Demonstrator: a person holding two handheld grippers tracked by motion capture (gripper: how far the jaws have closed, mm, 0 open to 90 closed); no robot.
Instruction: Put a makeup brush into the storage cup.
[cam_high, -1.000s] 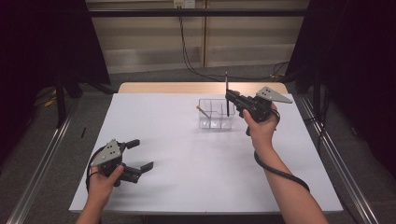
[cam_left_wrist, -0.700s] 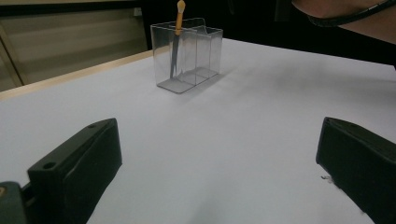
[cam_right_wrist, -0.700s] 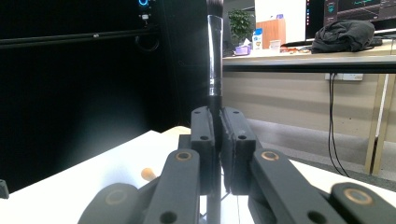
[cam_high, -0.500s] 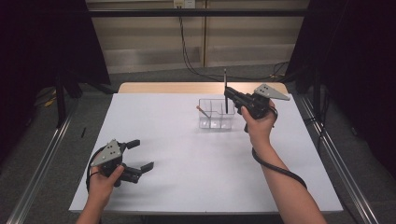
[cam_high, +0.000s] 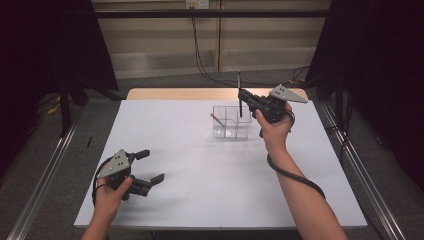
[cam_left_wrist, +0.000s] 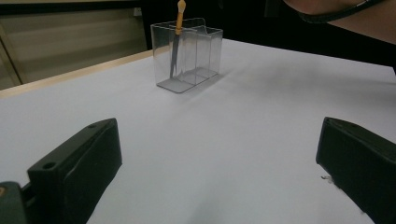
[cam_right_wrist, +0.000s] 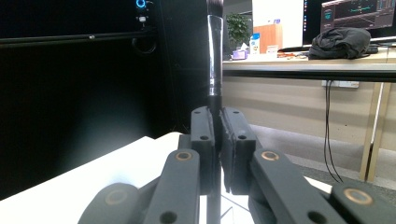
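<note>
Standing near the far edge of the white table (cam_high: 200, 150): one clear plastic box (cam_high: 231, 121), open at the top, split by inner walls into compartments. Contents: one thin stick with an orange-tan tip (cam_left_wrist: 179, 25), leaning in the end compartment on the box's left as the high view shows it, tip poking above the rim. Nothing can be made out in the other compartments.

Item in hand: one dark makeup brush (cam_right_wrist: 215, 51), slender, with a shiny metal collar below a dark bristle head. Long axis close to vertical; bristle end points up, handle end points down. Position: in the air just above the right end of the box, not touching it as far as the high view shows.

Right gripper (cam_high: 243, 98): jaws pinched tight on the brush handle, one pad each side, seen plainly in the right gripper view.

Left gripper (cam_high: 150, 167): jaws spread wide, nothing between them, low over the near left part of the table, well apart from the box.
</note>
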